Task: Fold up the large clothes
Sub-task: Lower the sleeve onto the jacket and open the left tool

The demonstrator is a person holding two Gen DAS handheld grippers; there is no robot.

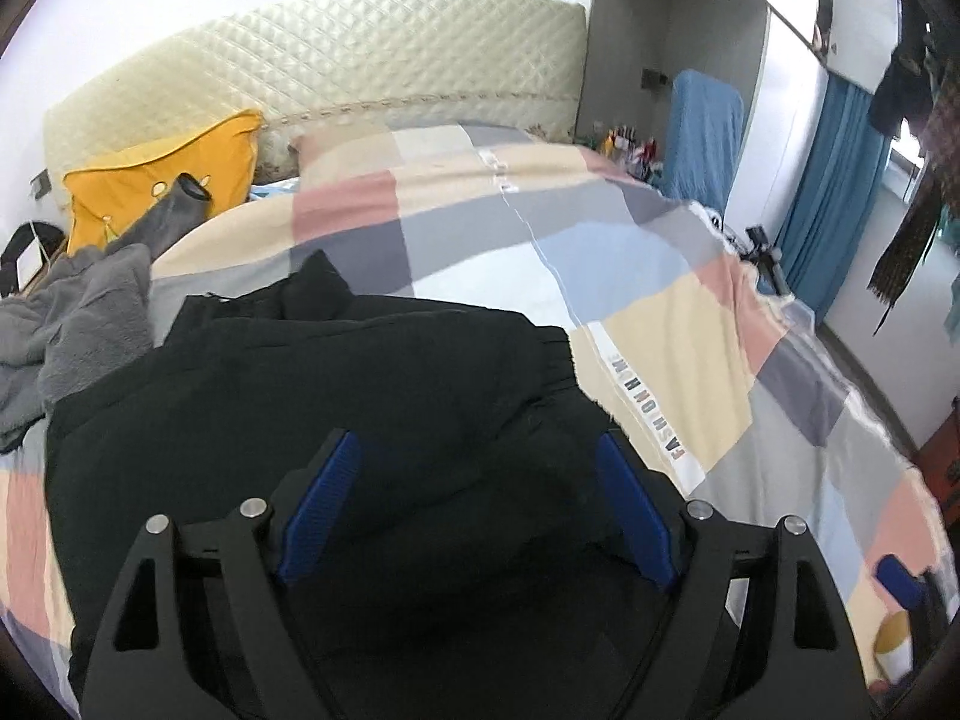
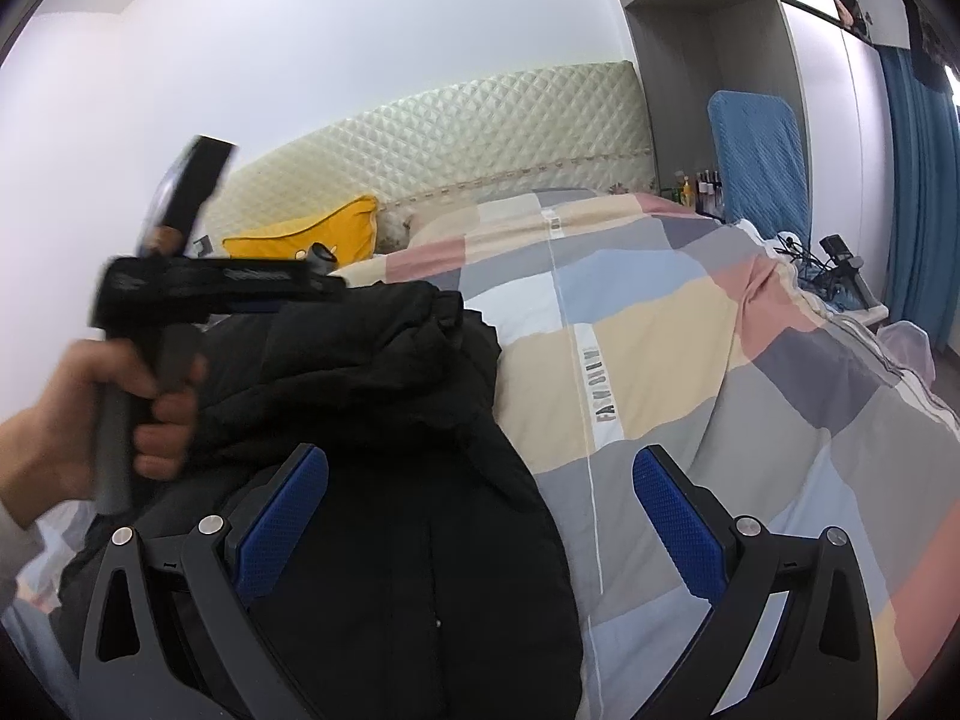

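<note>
We are hovering the left gripper [image 1: 474, 456], jaws spread, over the black coat [image 1: 312, 396], which is lying bunched on the patchwork quilt [image 1: 672, 324]. We are holding the right gripper [image 2: 480, 474] with jaws spread wide over the coat's right edge, pinching nothing. A grey garment [image 1: 78, 312] is lying beside the coat.

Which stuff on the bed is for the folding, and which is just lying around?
For the job:
black coat
left gripper, open over the coat
right gripper, open at the coat's edge

Just lying about:
grey fleece
yellow pillow
checked quilt underneath
bottles by the headboard
</note>
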